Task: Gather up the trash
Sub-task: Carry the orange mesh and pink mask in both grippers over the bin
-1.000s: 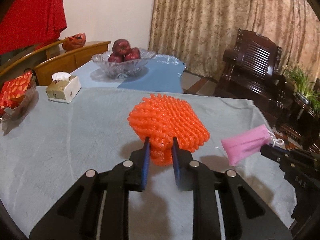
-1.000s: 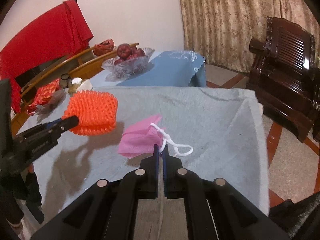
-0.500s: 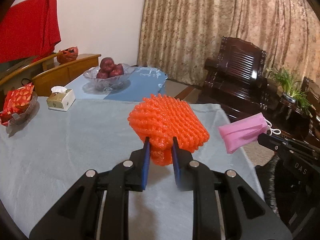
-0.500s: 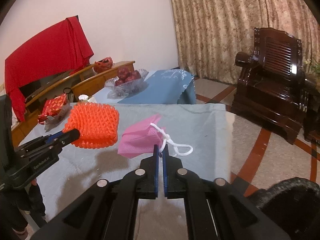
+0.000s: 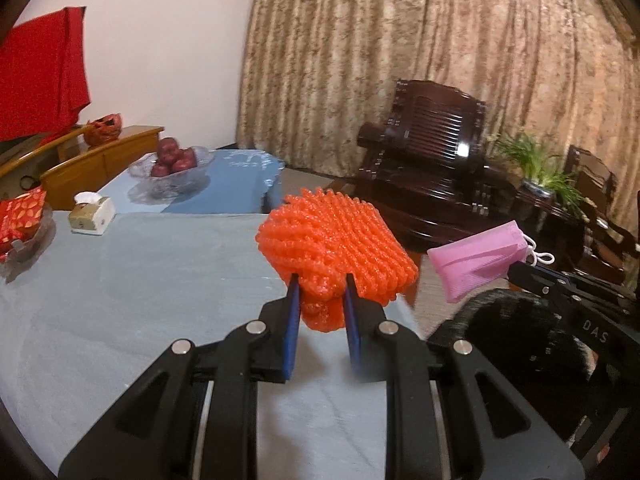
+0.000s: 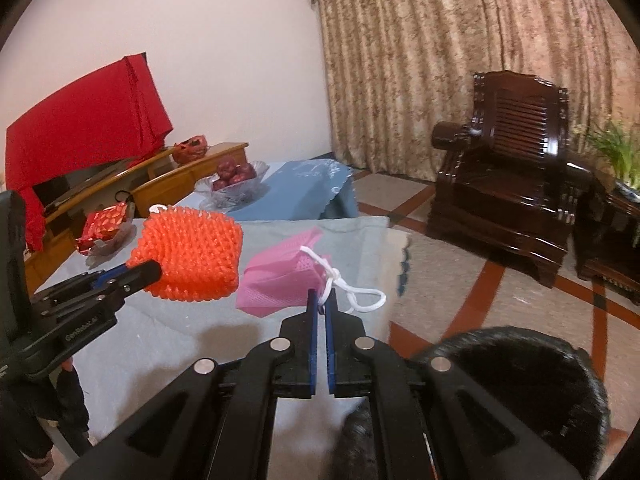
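Observation:
My left gripper [image 5: 319,292] is shut on an orange foam fruit net [image 5: 336,248] and holds it in the air above the table's right edge; the net also shows in the right wrist view [image 6: 192,256]. My right gripper [image 6: 321,300] is shut on a pink face mask [image 6: 280,276] with white ear loops, also held in the air; the mask shows in the left wrist view [image 5: 478,258]. A dark round bin with a black liner [image 6: 520,380] sits on the floor below the right gripper, also in the left wrist view [image 5: 520,344].
The table has a grey-blue cloth [image 5: 120,280]. On it stand a tissue box [image 5: 91,216] and a dish of red packets [image 5: 20,220]. A glass bowl of apples [image 5: 172,164] sits on a blue table behind. A dark wooden armchair [image 6: 508,176] stands to the right.
Both grippers have lifted their items and moved back and right, away from the table top. The table has receded and the dark bin has come into view below.

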A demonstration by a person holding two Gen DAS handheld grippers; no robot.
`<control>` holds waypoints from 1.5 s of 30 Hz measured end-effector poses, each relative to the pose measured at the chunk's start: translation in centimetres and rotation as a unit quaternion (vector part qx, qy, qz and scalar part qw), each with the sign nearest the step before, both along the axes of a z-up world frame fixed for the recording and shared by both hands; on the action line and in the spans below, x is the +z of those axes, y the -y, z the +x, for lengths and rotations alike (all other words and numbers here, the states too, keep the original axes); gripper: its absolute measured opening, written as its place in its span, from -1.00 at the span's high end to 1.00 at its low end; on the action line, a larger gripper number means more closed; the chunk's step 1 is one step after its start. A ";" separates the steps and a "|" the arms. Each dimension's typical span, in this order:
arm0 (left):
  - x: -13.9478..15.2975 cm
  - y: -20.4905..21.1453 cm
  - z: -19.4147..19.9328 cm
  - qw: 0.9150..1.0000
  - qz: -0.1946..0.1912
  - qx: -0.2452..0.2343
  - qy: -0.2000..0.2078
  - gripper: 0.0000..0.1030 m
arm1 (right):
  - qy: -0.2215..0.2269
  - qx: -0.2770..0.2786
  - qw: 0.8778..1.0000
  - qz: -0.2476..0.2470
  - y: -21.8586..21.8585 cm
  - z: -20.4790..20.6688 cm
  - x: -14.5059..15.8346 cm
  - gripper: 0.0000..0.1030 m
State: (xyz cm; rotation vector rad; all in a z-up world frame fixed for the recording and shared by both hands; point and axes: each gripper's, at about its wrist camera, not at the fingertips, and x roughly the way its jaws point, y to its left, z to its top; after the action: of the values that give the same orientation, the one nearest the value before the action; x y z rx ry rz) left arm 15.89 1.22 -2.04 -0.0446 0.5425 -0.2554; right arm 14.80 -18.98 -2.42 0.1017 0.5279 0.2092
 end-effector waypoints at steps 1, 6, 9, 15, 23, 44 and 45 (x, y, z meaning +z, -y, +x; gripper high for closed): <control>0.2 0.6 -0.5 1.000 0.001 -0.005 0.003 0.62 | 0.001 -0.004 1.000 0.000 0.4 -0.5 0.1 0.93; 0.9 4.0 -2.7 0.999 0.001 -0.038 0.013 0.62 | 0.007 -0.027 1.000 -0.003 3.0 -3.0 0.6 0.93; 1.3 6.2 -3.9 0.998 0.001 -0.061 0.019 0.62 | 0.009 -0.046 0.999 -0.003 4.8 -4.6 0.7 0.93; 1.4 9.8 -5.7 0.995 0.005 -0.098 0.025 0.62 | 0.007 -0.082 0.997 -0.003 7.9 -7.0 0.5 0.93; -0.4 13.9 -6.6 0.990 0.012 -0.143 0.007 0.62 | -0.001 -0.124 0.992 -0.014 11.5 -9.7 -0.5 0.93; -8.0 20.7 -4.3 0.976 0.043 -0.206 -0.063 0.61 | -0.071 -0.193 0.979 -0.011 17.0 -10.5 -6.7 0.93; -8.4 21.0 -4.1 0.975 0.044 -0.207 -0.065 0.61 | -0.074 -0.194 0.978 -0.010 17.1 -10.4 -6.9 0.93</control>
State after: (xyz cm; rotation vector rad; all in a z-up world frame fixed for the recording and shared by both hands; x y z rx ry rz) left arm 11.80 -19.75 -10.40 0.1406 0.6919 -0.6387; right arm 4.42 -36.12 -9.36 0.1985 0.6463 -0.1862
